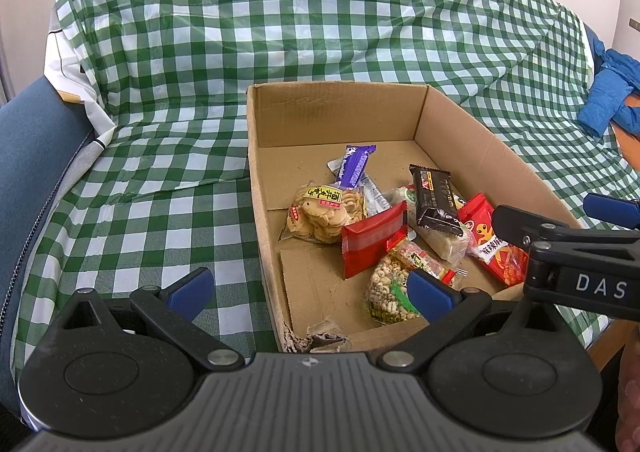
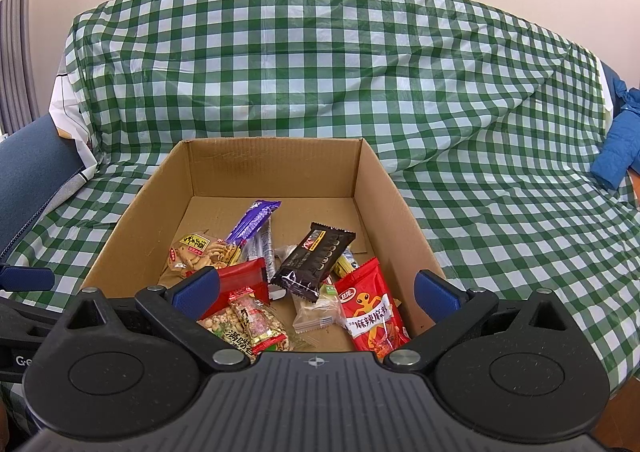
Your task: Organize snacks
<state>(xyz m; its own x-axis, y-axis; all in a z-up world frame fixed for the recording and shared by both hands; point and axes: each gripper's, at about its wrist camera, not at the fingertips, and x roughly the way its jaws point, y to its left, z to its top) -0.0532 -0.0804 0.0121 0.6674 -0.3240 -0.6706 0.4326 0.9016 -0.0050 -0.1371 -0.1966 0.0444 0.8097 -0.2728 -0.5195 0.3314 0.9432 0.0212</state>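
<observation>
Now both tools (image 1: 310, 290) (image 2: 316, 290) empty above snack box (image 2: 372, 187).

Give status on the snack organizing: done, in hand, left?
Done: snacks, including the purple bar, black wafer pack and red spicy pouch, lie inside the cardboard box. In hand: nothing; left tool and right tool are open. Left: no loose snacks visible on the checkered cloth.
</observation>
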